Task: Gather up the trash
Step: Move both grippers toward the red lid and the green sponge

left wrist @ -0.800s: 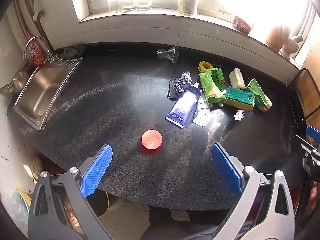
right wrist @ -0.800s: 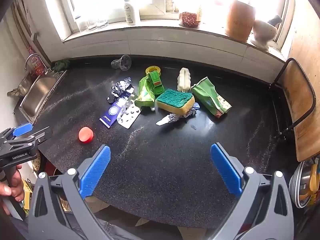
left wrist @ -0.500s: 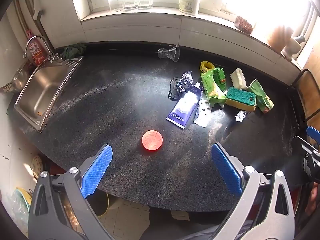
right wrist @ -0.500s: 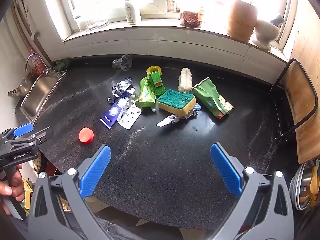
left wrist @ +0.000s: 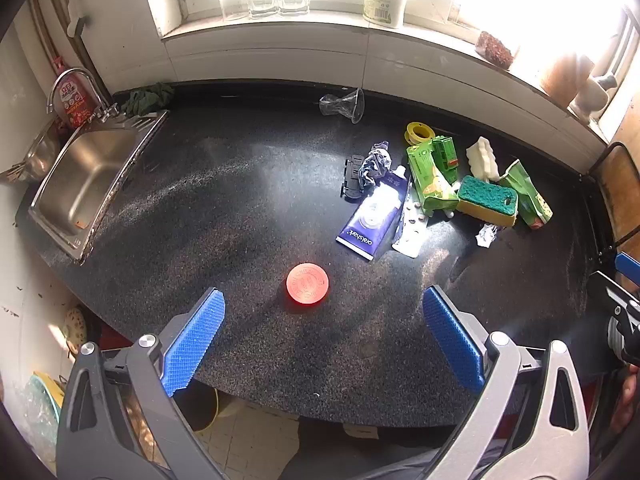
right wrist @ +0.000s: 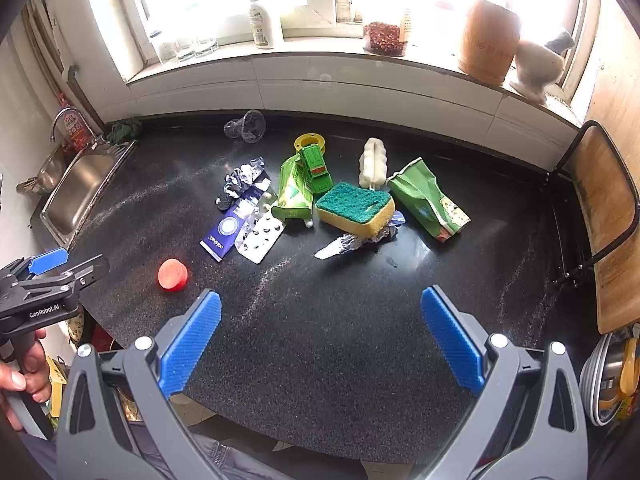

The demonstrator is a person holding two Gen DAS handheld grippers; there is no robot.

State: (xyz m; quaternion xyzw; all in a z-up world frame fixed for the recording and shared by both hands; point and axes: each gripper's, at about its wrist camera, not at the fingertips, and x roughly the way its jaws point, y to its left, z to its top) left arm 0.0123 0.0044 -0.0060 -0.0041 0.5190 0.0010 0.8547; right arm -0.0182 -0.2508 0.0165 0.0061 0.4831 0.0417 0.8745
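Observation:
A red round cap [left wrist: 307,283] lies on the black counter [left wrist: 200,220] just ahead of my open, empty left gripper [left wrist: 323,328]; it also shows in the right wrist view [right wrist: 173,274]. Farther back lies a heap of litter: a blue tube [left wrist: 374,216], a pill blister [right wrist: 262,238], crumpled foil [right wrist: 246,176], green wrappers [right wrist: 426,200], a foil scrap [right wrist: 344,245]. My right gripper [right wrist: 320,328] is open and empty over bare counter, short of the heap. The left gripper [right wrist: 60,264] shows at the right wrist view's left edge.
A sponge [right wrist: 354,208], a green toy truck [right wrist: 316,166], a yellow tape roll [left wrist: 419,133] and a white scrubber [right wrist: 373,162] lie among the litter. A tipped plastic cup [left wrist: 344,104] lies by the back wall. A steel sink [left wrist: 84,176] sits left, a chair [right wrist: 604,216] right.
Both grippers have drifted slightly; the view has barely shifted. Nothing on the counter has moved.

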